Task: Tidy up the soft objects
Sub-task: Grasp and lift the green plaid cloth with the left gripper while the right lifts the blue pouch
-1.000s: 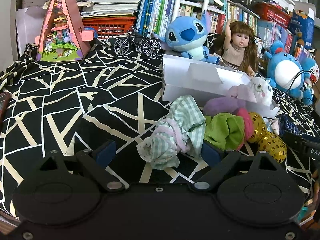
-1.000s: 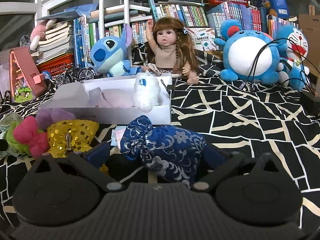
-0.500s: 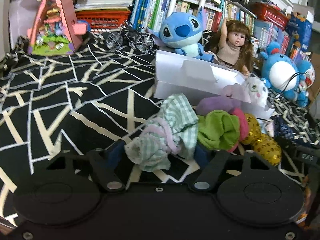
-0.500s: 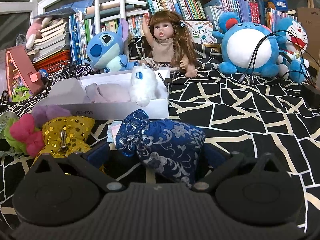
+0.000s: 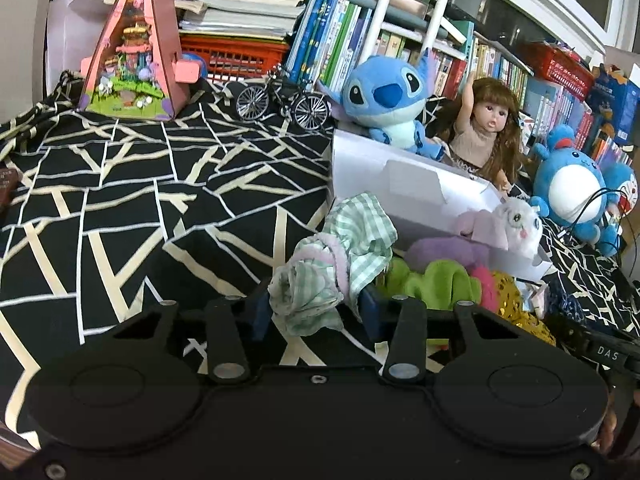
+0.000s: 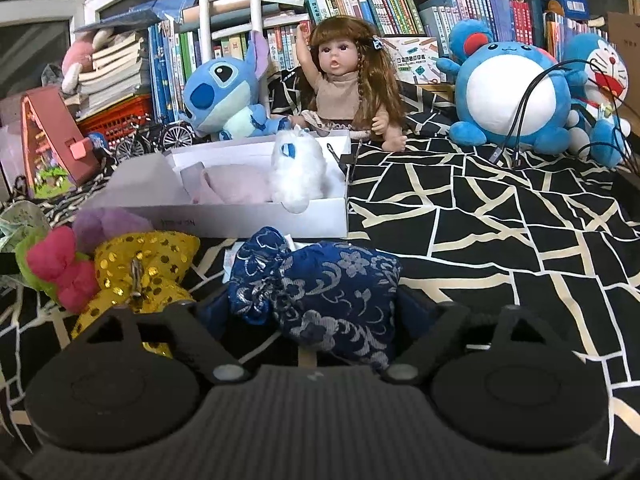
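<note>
In your left wrist view, your left gripper [image 5: 312,308] has its jaws closing around the green checked cloth [image 5: 336,264]; the blue pads sit at either side of the bundle's lower end and look to be touching it, the cloth resting on the black patterned cover [image 5: 160,200]. Just right of the cloth lie a green plush piece [image 5: 436,284], a pink one [image 5: 486,286] and a gold sequin bow [image 5: 516,300]. Behind them stands the white box [image 5: 400,184], with a white plush [image 5: 518,226] leaning over its near corner. A blue plush [image 5: 388,100] and a doll [image 5: 486,136] sit behind the box. In your right wrist view, your right gripper [image 6: 312,312] has its jaws closing on the blue brocade pouch [image 6: 320,292], which fills the gap between them; the right pad meets the pouch's side, while the left pad is partly hidden, so you cannot tell if it presses. The pouch lies on the cover just in front of the box [image 6: 256,220]. The bow [image 6: 144,264] lies to its left, and the white plush [image 6: 298,172] sits inside the box beside a pale pink cloth [image 6: 232,188].
</note>
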Tool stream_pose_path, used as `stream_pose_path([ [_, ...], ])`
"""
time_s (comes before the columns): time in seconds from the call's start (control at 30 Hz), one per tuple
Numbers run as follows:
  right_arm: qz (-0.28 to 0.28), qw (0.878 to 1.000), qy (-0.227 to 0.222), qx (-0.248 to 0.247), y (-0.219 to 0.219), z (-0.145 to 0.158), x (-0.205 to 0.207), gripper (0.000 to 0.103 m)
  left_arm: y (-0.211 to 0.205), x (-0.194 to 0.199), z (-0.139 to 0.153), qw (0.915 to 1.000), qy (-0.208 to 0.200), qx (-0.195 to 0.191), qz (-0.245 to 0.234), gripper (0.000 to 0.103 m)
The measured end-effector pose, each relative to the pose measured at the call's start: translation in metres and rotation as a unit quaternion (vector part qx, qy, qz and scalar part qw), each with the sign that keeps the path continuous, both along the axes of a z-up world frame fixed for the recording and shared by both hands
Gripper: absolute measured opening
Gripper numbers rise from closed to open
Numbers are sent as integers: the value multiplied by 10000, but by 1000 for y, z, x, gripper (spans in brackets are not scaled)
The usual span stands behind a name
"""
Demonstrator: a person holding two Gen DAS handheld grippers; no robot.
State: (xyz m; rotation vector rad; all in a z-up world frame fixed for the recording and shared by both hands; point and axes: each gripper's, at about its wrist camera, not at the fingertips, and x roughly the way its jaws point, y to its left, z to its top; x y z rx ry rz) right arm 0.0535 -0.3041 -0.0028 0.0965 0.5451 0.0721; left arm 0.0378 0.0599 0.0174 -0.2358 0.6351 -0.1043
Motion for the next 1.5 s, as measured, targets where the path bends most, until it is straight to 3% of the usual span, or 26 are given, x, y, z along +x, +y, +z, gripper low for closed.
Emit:
stream_pose_path([
  [0.2, -88, 9999, -70, 87, -3, 8, -1, 75, 1, 0, 11, 9999, -154, 67, 26, 42],
  [0.83, -153, 9985, -388, 360, -11, 43, 19, 74, -9, 30, 45, 9990, -434, 111, -85, 42],
  [0.97, -60, 9983, -420, 400, -8, 51, 29, 74, -15, 40, 54, 9987, -460, 28, -197, 42],
  [1.17, 102, 9975, -497, 491, -4, 70, 49, 74, -31, 56, 70, 9973, -609, 197, -354, 42],
  [1.5, 436, 9964, -554, 461, 9, 96, 89, 74, -57, 111, 84, 9971, -461, -55, -609, 42],
])
